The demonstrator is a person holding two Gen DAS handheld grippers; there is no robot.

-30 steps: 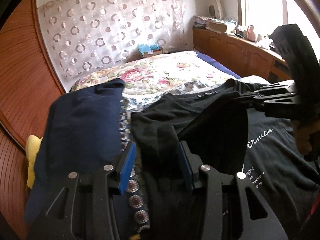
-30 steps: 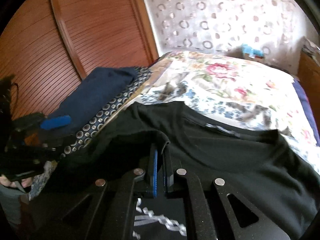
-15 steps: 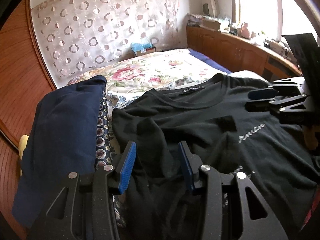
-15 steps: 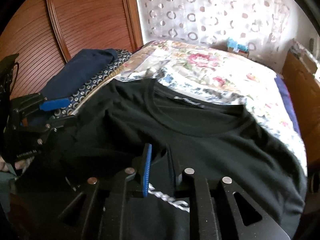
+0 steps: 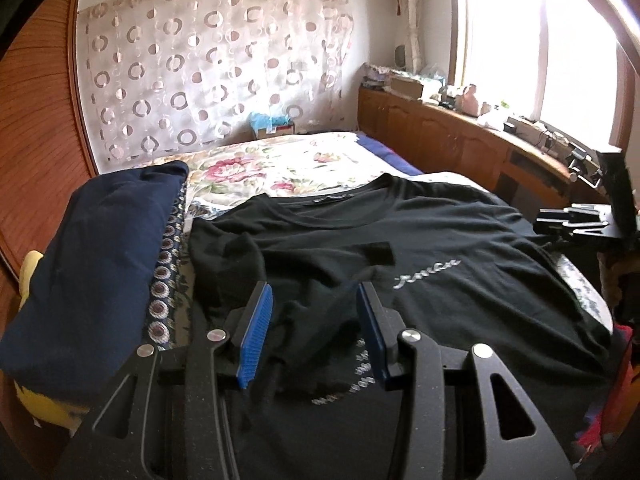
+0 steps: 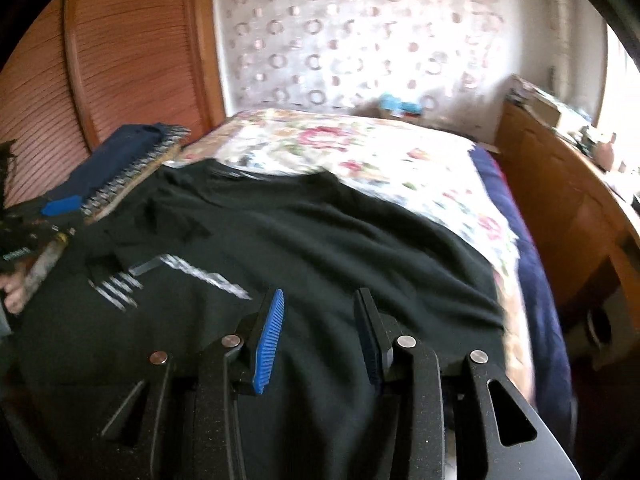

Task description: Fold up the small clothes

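Garment: a black T-shirt lay front-up and spread across the bed, collar at the far end from both claws, white chest lettering showing ahead and to the right of the left claw.
Left claw: the left claw hovered low over the near left part of the shirt, jaws partly apart with rumpled black cloth lying between them; the blue pads did not press on it, so nothing was gripped.
Right claw: the right claw sat over the near right part of the shirt, its jaws opening, with flat cloth beneath the gap but none of it pinched.
Why so held: judged from the flat layout, both claws had let the shirt lie spread so that a clean fold could begin from its edges.
Left sleeve area: just beyond the left claw the cloth bunched in soft ridges, probably needing smoothing before a fold.
Neighbours: to the left of the left claw lay a folded navy garment on a patterned cloth, likely a finished pile kept clear of the working area.
Bed cover: a floral quilt stretched beyond the collar, ahead of both claws.
Task stage: seemingly early for this shirt, no fold yet visible.
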